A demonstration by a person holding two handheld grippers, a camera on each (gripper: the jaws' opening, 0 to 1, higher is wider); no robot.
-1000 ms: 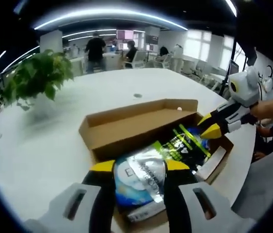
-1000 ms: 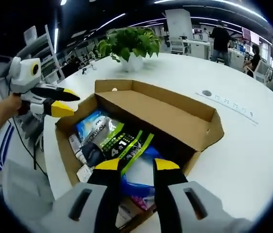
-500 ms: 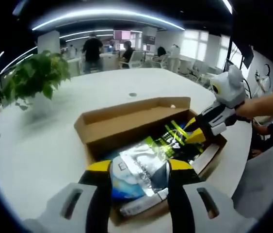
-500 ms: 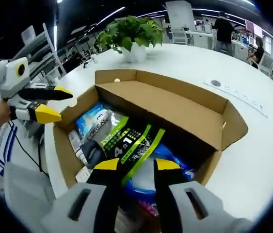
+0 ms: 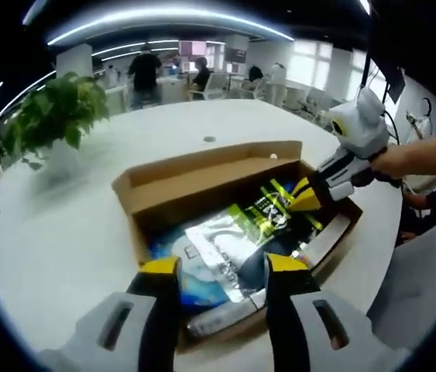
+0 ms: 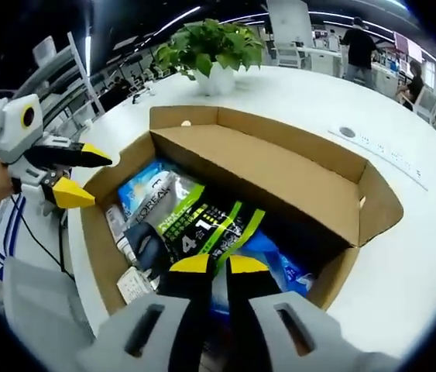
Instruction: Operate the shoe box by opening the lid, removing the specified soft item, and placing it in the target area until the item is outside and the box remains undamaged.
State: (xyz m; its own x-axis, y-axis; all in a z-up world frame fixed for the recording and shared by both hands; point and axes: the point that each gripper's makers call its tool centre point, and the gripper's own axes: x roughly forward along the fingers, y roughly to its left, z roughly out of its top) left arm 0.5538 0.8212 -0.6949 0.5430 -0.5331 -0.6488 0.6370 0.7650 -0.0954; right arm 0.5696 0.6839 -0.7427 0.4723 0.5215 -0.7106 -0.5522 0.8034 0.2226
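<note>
Your left gripper hovers jaws apart above the near end of the box, lid open. The black-green pouch lies inside, long axis along the box. Your right gripper, nearer, is nipped almost together on the pouch's edge.

I see the brown cardboard box open on the white table, lid flap upright along its far side. Inside lies a black-and-green pouch, flat, atop silver and blue packets.
</note>
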